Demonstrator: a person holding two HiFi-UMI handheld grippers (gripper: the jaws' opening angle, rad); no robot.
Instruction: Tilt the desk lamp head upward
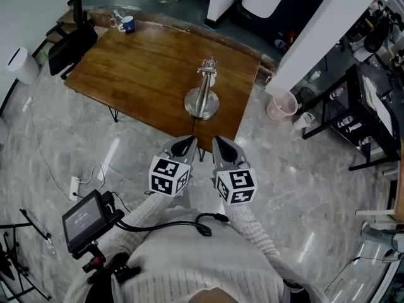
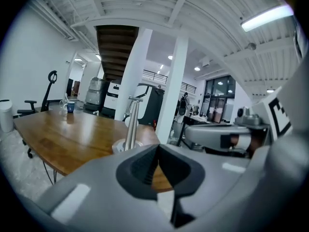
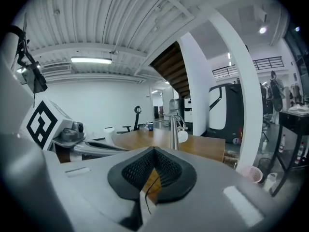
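Grey marbled floor (image 1: 303,169) fills the lower part of the head view, and over it we hold both tools side by side near the middle of the frame. Our left hand-held gripper (image 1: 185,146) has its jaws pressed together with nothing between them. Our right hand-held gripper (image 1: 222,146) is likewise closed and empty.

Both point toward the wooden bench (image 1: 126,68) just above them in the frame, and neither touches anything. At the bench's lower edge in the frame stands the desk lamp (image 1: 202,96), a metal post on a round base. Its lamp head (image 3: 182,136) sits at the top of the post, well apart from both tools.

We judge the task not yet begun, since no jaw is on the lamp and the head looks untouched. Everything is left to do: reaching in, perhaps steadying the base with one tool, taking the head with the other and tipping it upward.
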